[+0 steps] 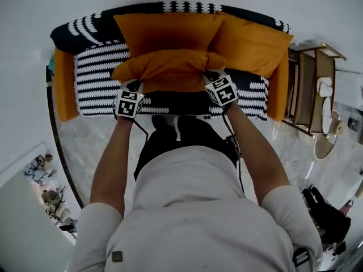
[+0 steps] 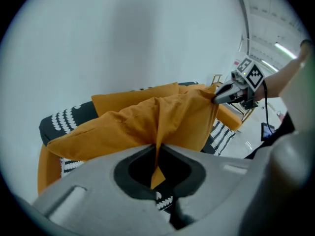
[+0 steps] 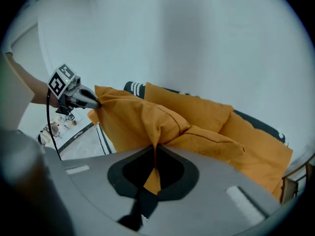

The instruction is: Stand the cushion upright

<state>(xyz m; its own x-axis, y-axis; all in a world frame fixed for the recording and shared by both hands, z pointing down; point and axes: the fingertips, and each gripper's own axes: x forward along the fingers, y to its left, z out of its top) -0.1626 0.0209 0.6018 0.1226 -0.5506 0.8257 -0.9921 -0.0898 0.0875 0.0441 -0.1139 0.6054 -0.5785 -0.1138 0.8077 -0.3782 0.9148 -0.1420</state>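
Note:
An orange cushion (image 1: 169, 68) hangs lifted over the sofa seat, held by its two near corners. My left gripper (image 1: 133, 86) is shut on the left corner, and a pinched fold of orange fabric (image 2: 157, 132) runs between its jaws. My right gripper (image 1: 211, 76) is shut on the right corner (image 3: 156, 132). In the left gripper view the right gripper (image 2: 216, 98) bites the cushion's far corner. In the right gripper view the left gripper (image 3: 96, 102) does the same. The cushion (image 3: 128, 122) sags between them, roughly level.
The sofa (image 1: 96, 81) wears a black-and-white striped cover. Two more orange cushions (image 1: 167, 30) (image 1: 252, 44) lean upright against its back. Orange armrests (image 1: 64, 84) (image 1: 279, 92) close both ends. A wooden side shelf (image 1: 312, 89) stands at the right. A pale wall rises behind.

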